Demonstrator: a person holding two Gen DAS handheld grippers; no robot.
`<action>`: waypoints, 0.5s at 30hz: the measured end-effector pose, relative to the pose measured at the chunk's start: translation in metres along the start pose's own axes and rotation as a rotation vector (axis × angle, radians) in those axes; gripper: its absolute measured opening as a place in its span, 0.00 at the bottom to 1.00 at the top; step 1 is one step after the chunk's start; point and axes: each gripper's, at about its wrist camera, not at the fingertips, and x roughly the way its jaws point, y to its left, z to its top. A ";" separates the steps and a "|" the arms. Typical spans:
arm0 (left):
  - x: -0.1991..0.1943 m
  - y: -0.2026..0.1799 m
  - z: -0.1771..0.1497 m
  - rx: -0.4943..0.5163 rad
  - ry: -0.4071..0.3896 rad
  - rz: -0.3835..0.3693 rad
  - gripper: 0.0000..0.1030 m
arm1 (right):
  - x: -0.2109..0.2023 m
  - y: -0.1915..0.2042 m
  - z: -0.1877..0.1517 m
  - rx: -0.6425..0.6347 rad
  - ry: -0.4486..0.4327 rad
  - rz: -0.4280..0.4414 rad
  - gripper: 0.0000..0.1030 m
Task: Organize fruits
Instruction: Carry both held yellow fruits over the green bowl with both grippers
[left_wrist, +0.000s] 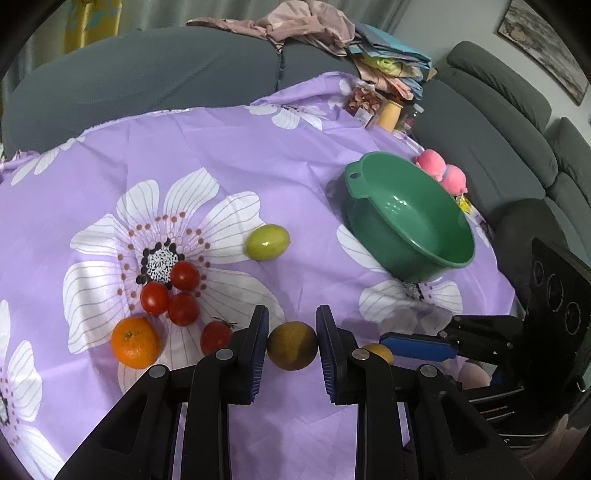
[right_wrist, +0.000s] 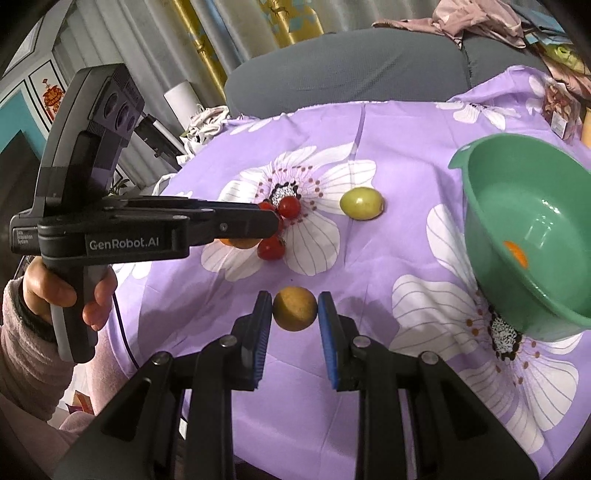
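In the left wrist view the right tool (left_wrist: 395, 347) hides most of its own fruit, and an orange patch (right_wrist: 517, 254) inside the green bowl (right_wrist: 480, 206) is too cut off to name. Both held fruits are round and dull-skinned, one a brown-yellow fruit (left_wrist: 291, 345), the other a golden-brown fruit (right_wrist: 295, 308). The left tool (left_wrist: 292, 317) is clamped on the first and the right tool on the second, each pinched between blue pads over the purple-clothed tabletop (left_wrist: 258, 155), with tomatoes (left_wrist: 183, 295) lying loose beyond.

four tomatoes (left_wrist: 184, 275), two oranges (left_wrist: 136, 342), one bowl (left_wrist: 373, 170)
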 end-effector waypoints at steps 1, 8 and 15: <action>-0.002 -0.002 0.001 0.003 -0.004 0.002 0.25 | -0.001 0.001 0.000 0.000 -0.004 -0.001 0.26; -0.009 -0.010 0.005 0.017 -0.020 0.003 0.25 | -0.014 -0.002 0.001 0.007 -0.048 -0.010 0.26; -0.010 -0.022 0.013 0.041 -0.030 0.001 0.25 | -0.027 -0.009 0.004 0.018 -0.094 -0.022 0.26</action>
